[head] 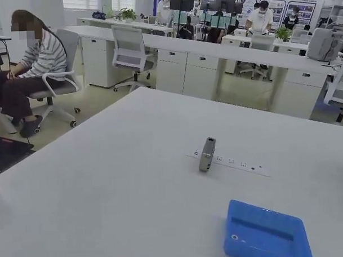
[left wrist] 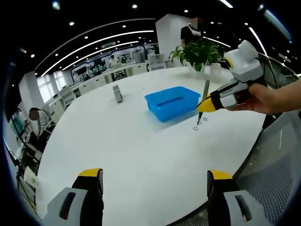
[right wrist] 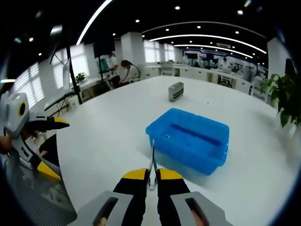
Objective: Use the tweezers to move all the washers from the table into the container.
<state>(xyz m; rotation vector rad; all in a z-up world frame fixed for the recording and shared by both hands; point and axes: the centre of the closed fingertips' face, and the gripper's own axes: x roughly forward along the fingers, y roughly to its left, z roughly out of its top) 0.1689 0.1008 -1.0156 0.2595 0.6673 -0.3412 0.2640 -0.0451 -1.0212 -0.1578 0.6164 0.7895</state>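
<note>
- Beside the blue container (left wrist: 171, 101), on the table (left wrist: 117, 150), spot washers (left wrist: 196, 127) near the tweezers (left wrist: 206, 92).
- With right gripper (right wrist: 151, 176) jaws clenched on the tweezers, lower squarely onto one washer.
- With left gripper (left wrist: 154, 174) jaws released, stay clear.

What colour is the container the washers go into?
Blue all over. The container shows best in the right gripper view.

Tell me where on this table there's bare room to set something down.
The table is bare across the wide stretch left of the grey block and blue container in the head view. Crowded: beside the container, where washers lie close to the right gripper and its tweezers.
</note>
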